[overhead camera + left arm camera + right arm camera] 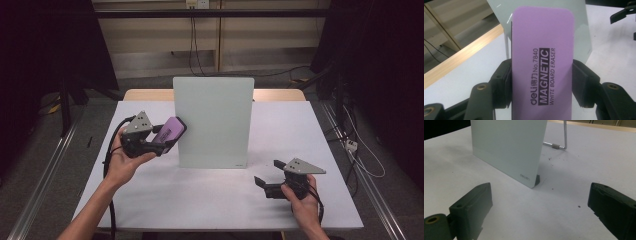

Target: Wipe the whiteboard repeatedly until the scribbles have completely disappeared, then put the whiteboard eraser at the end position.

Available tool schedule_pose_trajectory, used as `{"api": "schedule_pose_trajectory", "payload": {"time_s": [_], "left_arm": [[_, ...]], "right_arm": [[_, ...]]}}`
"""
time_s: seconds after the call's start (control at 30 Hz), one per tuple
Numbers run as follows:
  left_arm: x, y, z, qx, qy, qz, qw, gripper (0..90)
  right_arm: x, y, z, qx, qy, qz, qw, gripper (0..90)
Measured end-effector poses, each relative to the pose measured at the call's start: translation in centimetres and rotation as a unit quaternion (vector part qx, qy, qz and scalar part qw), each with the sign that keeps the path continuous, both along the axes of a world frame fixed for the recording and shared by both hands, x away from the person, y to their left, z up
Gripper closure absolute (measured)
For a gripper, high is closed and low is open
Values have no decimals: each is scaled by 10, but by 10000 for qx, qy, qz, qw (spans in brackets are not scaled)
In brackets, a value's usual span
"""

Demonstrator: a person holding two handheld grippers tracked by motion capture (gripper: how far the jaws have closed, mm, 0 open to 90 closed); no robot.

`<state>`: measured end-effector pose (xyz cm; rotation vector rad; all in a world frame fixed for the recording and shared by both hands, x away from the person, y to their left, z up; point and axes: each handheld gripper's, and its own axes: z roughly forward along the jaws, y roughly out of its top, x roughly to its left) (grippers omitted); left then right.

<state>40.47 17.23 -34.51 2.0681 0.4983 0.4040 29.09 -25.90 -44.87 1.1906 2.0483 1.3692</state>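
Holding the eraser [541,62] in the left gripper [150,136], jaws clamped on its two long edges, so the eraser's long axis runs straight out along the jaws toward the board [214,120]. Board is the landmark: it stands upright mid-bench [310,135] on a wire stand [560,138], white face toward the person. Eraser sits at the board's left edge, upper half, tip just at or overlapping that edge in the high view; contact can't be confirmed. Purple printed back faces the left gripper's camera, so I'd guess the wiping side faces away, roughly toward the board face. Key relation: the board face lies ahead and to the right of the jaws, so the next move looks like a swing rightward to lay the eraser flat against it. Right gripper [270,176] is low on the bench off the board's lower right corner, jaws wide apart and empty, pointing at that corner. Left hand [122,162] is clearly the working one; the right is placed to steady the board.
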Motion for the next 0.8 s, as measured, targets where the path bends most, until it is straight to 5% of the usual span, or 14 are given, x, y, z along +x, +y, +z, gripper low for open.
{"api": "schedule_pose_trajectory", "payload": {"time_s": [0.27,0.8], "left_arm": [[-3,-1,-2,-62,154,-82,9998,410],[-12,-21,-7,262,347,-361,9984,410]], "right_arm": [[2,0,0,15,21,-32,10000,56],[2,-1,-1,27,37,-19,10000,56]]}}
